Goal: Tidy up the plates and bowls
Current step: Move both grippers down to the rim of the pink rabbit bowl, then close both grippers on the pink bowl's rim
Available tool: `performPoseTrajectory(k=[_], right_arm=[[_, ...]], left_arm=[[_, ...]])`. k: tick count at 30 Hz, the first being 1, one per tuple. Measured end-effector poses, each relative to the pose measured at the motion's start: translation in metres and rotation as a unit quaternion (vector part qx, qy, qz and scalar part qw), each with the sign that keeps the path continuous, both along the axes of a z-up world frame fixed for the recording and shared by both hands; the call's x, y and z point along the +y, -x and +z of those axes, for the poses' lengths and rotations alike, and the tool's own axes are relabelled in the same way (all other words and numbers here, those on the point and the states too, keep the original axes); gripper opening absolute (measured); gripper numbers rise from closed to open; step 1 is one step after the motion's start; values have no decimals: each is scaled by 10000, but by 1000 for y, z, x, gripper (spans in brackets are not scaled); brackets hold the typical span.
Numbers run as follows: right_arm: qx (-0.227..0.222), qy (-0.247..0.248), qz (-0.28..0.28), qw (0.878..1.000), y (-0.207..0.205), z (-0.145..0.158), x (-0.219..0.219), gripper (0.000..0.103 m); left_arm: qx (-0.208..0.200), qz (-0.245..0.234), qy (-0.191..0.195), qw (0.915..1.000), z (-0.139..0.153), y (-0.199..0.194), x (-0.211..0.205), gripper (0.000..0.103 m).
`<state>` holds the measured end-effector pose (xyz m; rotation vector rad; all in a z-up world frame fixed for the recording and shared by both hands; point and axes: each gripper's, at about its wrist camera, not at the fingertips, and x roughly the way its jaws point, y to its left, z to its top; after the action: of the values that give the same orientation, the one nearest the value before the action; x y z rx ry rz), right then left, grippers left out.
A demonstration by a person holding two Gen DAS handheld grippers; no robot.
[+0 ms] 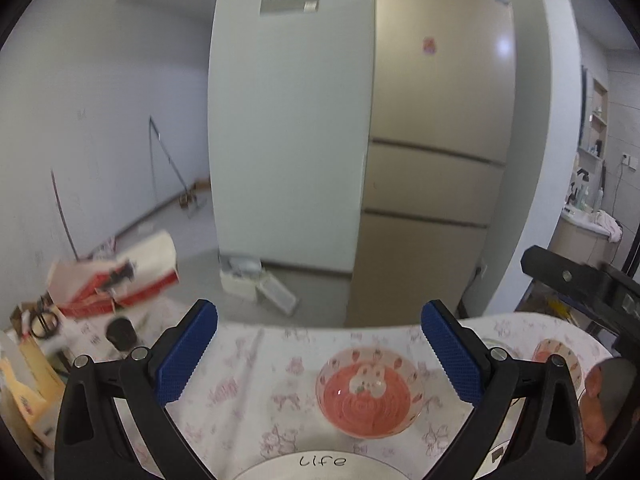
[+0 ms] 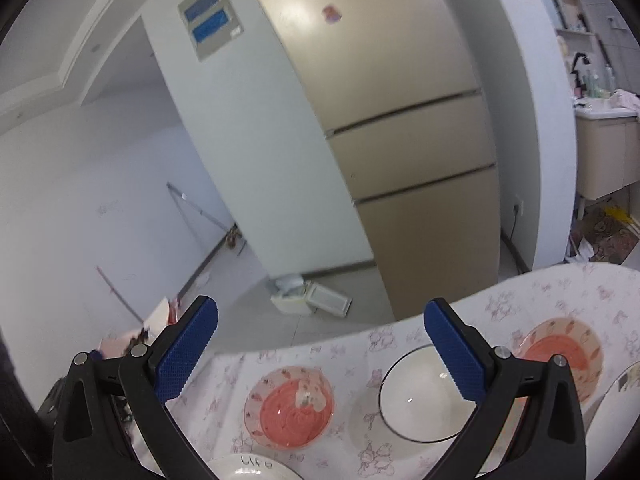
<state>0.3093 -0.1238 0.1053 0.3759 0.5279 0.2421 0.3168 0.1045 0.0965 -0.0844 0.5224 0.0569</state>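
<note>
My left gripper (image 1: pixel 320 308) is open and holds nothing, hovering over a table with a flowered cloth (image 1: pixel 248 384). Ahead between its blue pads (image 1: pixel 188 354) sits a pink bowl with a rabbit picture (image 1: pixel 370 394). Just under it is a white plate marked "Life" (image 1: pixel 320 466). My right gripper (image 2: pixel 322 304) is also open and holds nothing. Below it lie the same pink bowl (image 2: pixel 290 408), a white bowl with a dark rim (image 2: pixel 420 400) and a pink plate (image 2: pixel 560 354), partly hidden by the right finger. The "Life" plate (image 2: pixel 248 470) shows at the bottom edge.
Another pale dish (image 2: pixel 624 380) peeks in at the far right. Boxes and clutter (image 1: pixel 116 280) crowd the table's left end. A beige fridge (image 1: pixel 432 160) stands beyond the table's far edge (image 1: pixel 304 326). A black device part (image 1: pixel 580 284) and a hand (image 1: pixel 596 396) are at the right.
</note>
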Motion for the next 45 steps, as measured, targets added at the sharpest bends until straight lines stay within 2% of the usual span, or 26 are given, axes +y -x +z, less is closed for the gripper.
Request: performPoseTrajectory(k=[4,6,9,12,15,17,18,20,22,24,27,29,30,32,34,38,40,44,45], right_arm=[[276,193,484,9983,-13,-12,20,103],[448,255,471,9976,-18,-21,27,103],[675,321,392,9964,-26,-31,33,101],[959,309,512,9936,-37,-46,38,89],[1341,274,682,9882,-48,-64,43,78],[1584,254,832,9835,-54,-77,48,67],[1756,288,923,9797,-58,-84,51,53],[2060,409,1039,9722,-63,-95,57,37],[2324,374,1091,9658,-67,-109,60,34],[2474,372,1076,9622,-70,-118,61,34],[2563,460,1024,9601,-71,-125,63,30],[2586,565,1025,9589,-72,-128,66,27],[2589,636,1016,9584,-72,-130,67,26],[2605,775,977,9574,-72,-134,69,26],[2667,883,918,9553,-74,-138,71,21],[2855,881,1002,9491,-77,-151,77,16],[2902,827,1035,9478,-77,-156,78,15],[2899,876,985,9479,-75,-155,79,13],[2925,827,968,9477,-75,-155,78,12]], left_arm=[[506,33,258,9984,-25,-19,10,102],[704,8,407,9967,-37,-27,15,98],[929,12,611,9938,-52,-37,21,98],[1167,26,847,9895,-66,-44,27,95],[1528,-33,1154,9815,-82,-51,31,75],[1699,-114,1331,9764,-91,-55,32,73],[1753,-144,1360,9750,-95,-56,31,72],[1838,-145,1328,9739,-100,-59,30,71],[1981,-125,1300,9714,-107,-61,28,61],[2165,-54,1344,9670,-114,-64,29,57],[2423,68,1448,9593,-127,-70,33,46],[2503,26,1575,9553,-134,-72,35,44],[2544,54,1633,9532,-137,-72,35,37],[2637,65,1726,9490,-144,-73,36,36],[2694,-43,1731,9473,-148,-75,32,36],[2845,-3,1665,9441,-165,-81,26,35],[2923,-93,1683,9413,-171,-84,20,17],[2996,2,1341,9446,-167,-83,11,15],[3009,14,1386,9435,-166,-83,12,15]])
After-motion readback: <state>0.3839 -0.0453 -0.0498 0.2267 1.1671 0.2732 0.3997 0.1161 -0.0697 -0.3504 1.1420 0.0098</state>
